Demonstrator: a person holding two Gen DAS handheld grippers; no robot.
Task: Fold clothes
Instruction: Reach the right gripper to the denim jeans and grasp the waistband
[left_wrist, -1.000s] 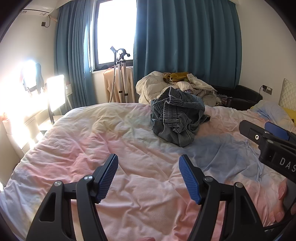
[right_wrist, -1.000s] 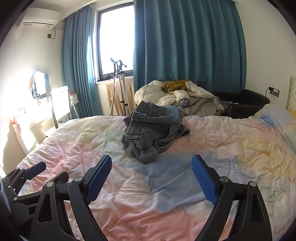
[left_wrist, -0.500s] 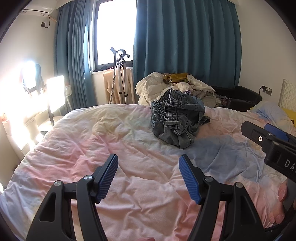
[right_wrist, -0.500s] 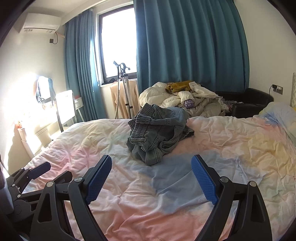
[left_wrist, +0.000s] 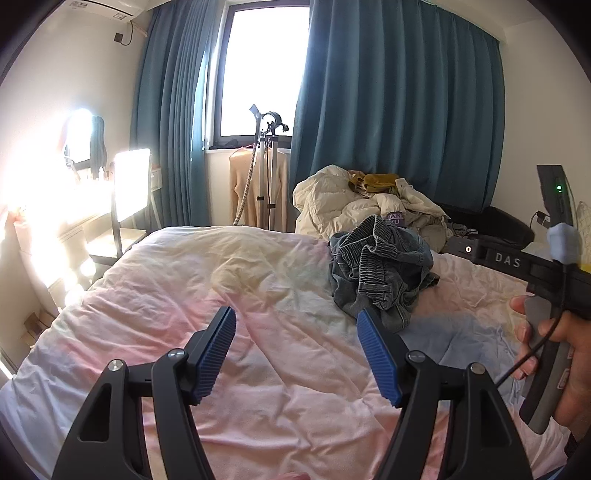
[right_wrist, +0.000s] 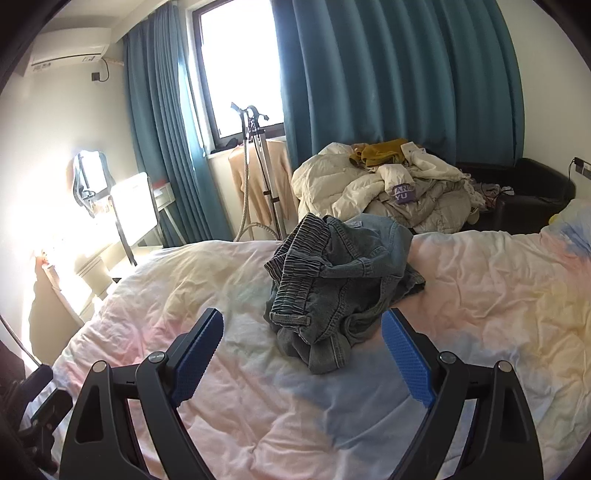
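Meanwhile, crumpled denim garment (right_wrist: 338, 291) heaped mid-bed on pastel duvet (right_wrist: 480, 295), at 12 o'clock from right gripper (right_wrist: 303, 354), 1 o'clock from left gripper (left_wrist: 297, 354). Both grippers spread wide, empty, above duvet. Approach step; next likely: pinch elastic waistband (right_wrist: 299, 266), lift, spread flat.

Left gripper (left_wrist: 296, 350): black frame, ribbed blue pads, silver screws. Right gripper (right_wrist: 303, 352): same build, white "DAS" lettering, grey handle, black cable, green light; hand (left_wrist: 561, 354) bare
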